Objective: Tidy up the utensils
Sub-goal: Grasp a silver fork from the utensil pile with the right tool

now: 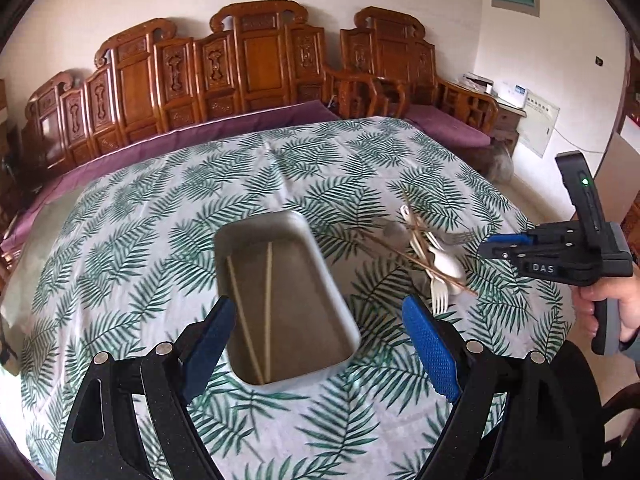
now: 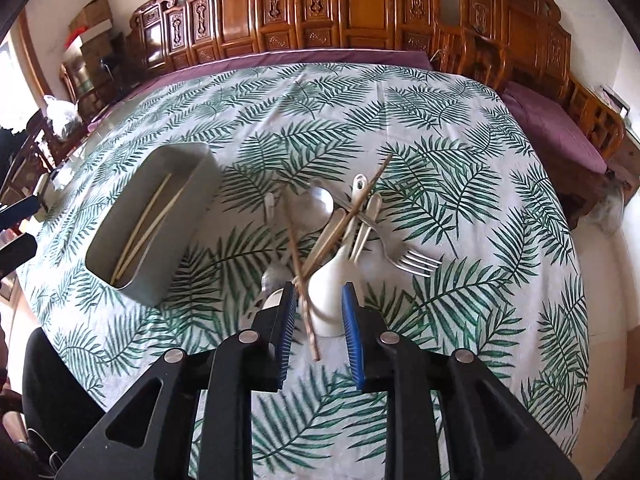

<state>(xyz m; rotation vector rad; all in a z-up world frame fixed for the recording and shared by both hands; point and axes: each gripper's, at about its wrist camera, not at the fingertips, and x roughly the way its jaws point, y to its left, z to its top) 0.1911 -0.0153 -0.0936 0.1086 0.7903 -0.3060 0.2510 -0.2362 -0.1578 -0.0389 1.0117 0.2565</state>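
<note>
Tray point(image 1: 280, 387): a grey rectangular container with rounded corners and smooth walls is sitting on the table, left of the utensil pile in the right wrist view.
Pale chopsticks point(image 1: 267, 304): two thin, light sticks are lying lengthwise inside the tray, leaning toward its near end.
Utensil pile point(image 2: 340, 232): mixed pieces are lying crossed on the cloth, just right of the tray.
Metal fork point(image 2: 416, 264): shiny, four tines, is pointing right at the pile's edge.
Metal spoon point(image 2: 322, 200): a polished bowl is showing at the far side of the pile.
White plastic pieces point(image 2: 330, 288): matte cream spoons and forks are overlapping near the right gripper.
Brown chopsticks point(image 2: 304, 288): dark, thin sticks are crossing over the pile.
Left gripper point(image 1: 316, 320): it is hanging over the tray with ribbed blue pads spread wide, gripping nothing.
Right gripper point(image 2: 318, 312): jaws partly parted, are hovering over the pile's near end; one brown stick and a white piece are showing between the pads, neither visibly pressed.
Table point(image 2: 480, 152): it is wearing a white cloth printed with green fern leaves.
Room: a carved wooden bench point(image 1: 256, 60) with purple cushions is standing behind the table, against a pale wall.
</note>
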